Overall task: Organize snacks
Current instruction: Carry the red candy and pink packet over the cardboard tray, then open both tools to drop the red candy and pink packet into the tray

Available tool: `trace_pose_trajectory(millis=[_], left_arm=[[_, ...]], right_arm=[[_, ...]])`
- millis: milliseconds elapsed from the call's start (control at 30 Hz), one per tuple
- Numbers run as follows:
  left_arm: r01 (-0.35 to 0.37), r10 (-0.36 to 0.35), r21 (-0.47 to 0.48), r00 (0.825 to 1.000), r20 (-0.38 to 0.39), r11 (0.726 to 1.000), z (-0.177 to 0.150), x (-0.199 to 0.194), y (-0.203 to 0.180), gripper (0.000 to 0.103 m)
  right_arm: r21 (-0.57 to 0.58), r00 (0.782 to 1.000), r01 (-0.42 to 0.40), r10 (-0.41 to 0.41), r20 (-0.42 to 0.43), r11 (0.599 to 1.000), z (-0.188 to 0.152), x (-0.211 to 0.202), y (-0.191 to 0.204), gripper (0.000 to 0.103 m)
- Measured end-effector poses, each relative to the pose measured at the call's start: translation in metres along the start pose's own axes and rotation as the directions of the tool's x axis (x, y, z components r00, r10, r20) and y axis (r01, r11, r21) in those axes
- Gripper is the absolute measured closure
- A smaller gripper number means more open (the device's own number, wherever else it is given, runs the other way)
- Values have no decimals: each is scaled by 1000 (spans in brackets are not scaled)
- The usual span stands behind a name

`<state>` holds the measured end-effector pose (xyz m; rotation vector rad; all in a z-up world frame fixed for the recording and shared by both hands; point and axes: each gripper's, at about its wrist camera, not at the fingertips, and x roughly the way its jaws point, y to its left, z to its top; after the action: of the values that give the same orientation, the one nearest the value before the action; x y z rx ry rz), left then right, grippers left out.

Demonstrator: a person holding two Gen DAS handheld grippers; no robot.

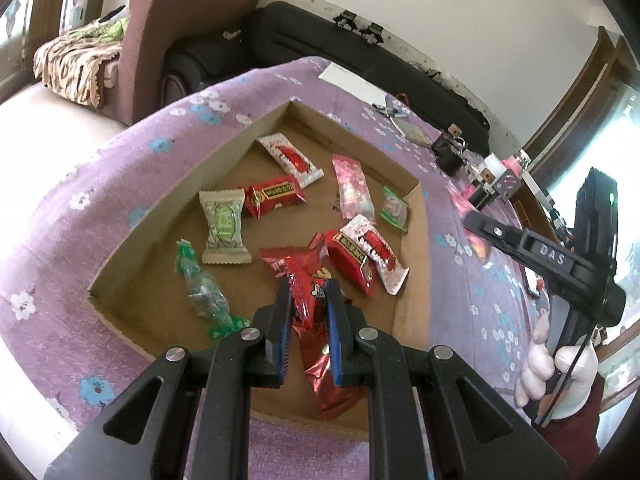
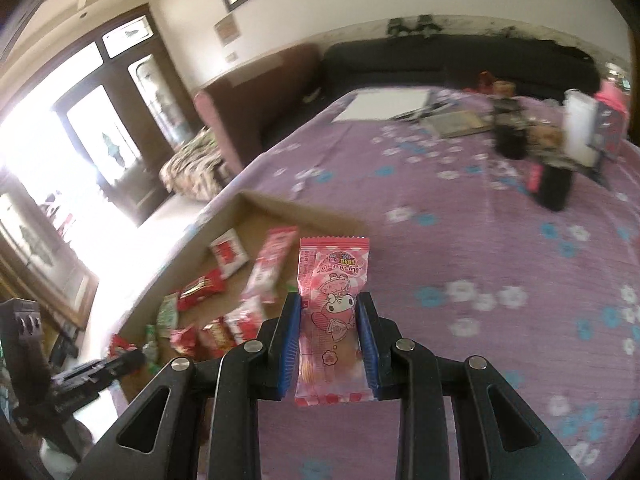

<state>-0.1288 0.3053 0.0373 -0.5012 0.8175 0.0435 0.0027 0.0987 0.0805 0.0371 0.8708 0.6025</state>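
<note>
Both grippers loaded, snacks heading into the box.

Left gripper (image 1: 308, 292) fingers clamped on a crinkly red foil snack packet (image 1: 306, 280), low over the shallow brown cardboard box (image 1: 240, 136); right gripper (image 2: 329, 306) fingers pinch a pink printed candy wrapper w/ cartoon figure (image 2: 332, 276), above the purple flowered tablecloth (image 2: 480, 240) just beside the box. To do it well, prob.: lower the red one onto bare cardboard, release gently, then bring the pink one over the wall near the other long pink wrapper (image 1: 354, 190). Both packs look light, slippery.
</note>
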Motion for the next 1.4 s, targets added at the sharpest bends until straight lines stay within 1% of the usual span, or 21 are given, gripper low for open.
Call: trace_pose_trajectory(millis=[100, 267, 400, 500, 533, 633, 700, 733, 767, 800, 833, 900, 933, 967, 1100, 1233, 1300, 1333, 1367, 1400], left_arm=[[-1, 1, 13, 1000, -8, 1000, 3, 5, 0, 90], [-29, 29, 30, 999, -20, 999, 11, 17, 4, 90], [-44, 44, 16, 998, -44, 999, 14, 29, 12, 90], [-57, 57, 8, 997, -44, 998, 13, 30, 15, 89], [-55, 55, 8, 997, -44, 998, 13, 29, 15, 87], [-51, 52, 11, 998, -37, 999, 13, 25, 15, 86], [-52, 52, 7, 998, -28, 999, 14, 22, 15, 76], [-52, 52, 0, 998, -24, 999, 15, 20, 15, 61], [-51, 51, -9, 999, -15, 999, 16, 18, 16, 49], [-49, 49, -15, 999, -1, 999, 16, 15, 17, 48], [-50, 50, -15, 999, 5, 999, 17, 13, 16, 48], [-47, 47, -18, 999, 5, 999, 17, 11, 15, 48], [-46, 46, -20, 999, 5, 999, 17, 11, 15, 48], [-49, 49, -20, 999, 6, 999, 16, 10, 14, 48], [-53, 53, -15, 999, 6, 998, 13, 7, 10, 48], [-63, 63, -4, 998, 13, 998, 10, 3, 2, 48], [-84, 84, 11, 996, 25, 996, 8, -1, -4, 48], [-98, 98, 18, 995, 33, 995, 7, -2, -7, 48], [-129, 127, 31, 991, 49, 991, 6, -5, -12, 48], [-175, 171, 47, 982, 74, 983, 4, -8, -17, 48]], right_arm=[[-30, 999, -17, 16, -33, 999, 2, 17, 23, 75], [-76, 996, -34, 27, -86, 997, 8, 48, 58, 75], [-84, 993, -41, 32, -114, 996, 15, 72, 74, 75], [-93, 991, -35, 23, -131, 995, 21, 90, 83, 75], [-95, 990, -33, 20, -137, 995, 22, 95, 85, 75], [-106, 989, -18, 2, -149, 994, 25, 109, 88, 75], [-101, 988, -13, -2, -152, 995, 26, 116, 88, 73], [-93, 989, -11, -3, -150, 996, 27, 119, 86, 72], [-82, 988, -19, 6, -157, 996, 28, 121, 85, 72], [-68, 986, -36, 24, -164, 997, 29, 122, 83, 72], [-62, 987, -45, 35, -156, 997, 30, 121, 81, 72], [-64, 991, -43, 34, -131, 997, 32, 116, 81, 64], [-65, 993, -37, 29, -118, 997, 33, 113, 80, 58], [-62, 994, -35, 28, -108, 997, 34, 109, 79, 56], [-46, 996, -42, 39, -76, 998, 35, 90, 77, 56], [-49, 999, -38, 36, -38, 998, 28, 64, 71, 55], [-52, 999, -28, 27, -20, 998, 21, 50, 66, 53], [-52, 1000, -20, 19, -10, 998, 18, 42, 63, 50], [-51, 1000, -12, 12, 2, 999, 14, 35, 59, 46], [-49, 1000, -2, 3, 16, 999, 8, 25, 54, 45]])
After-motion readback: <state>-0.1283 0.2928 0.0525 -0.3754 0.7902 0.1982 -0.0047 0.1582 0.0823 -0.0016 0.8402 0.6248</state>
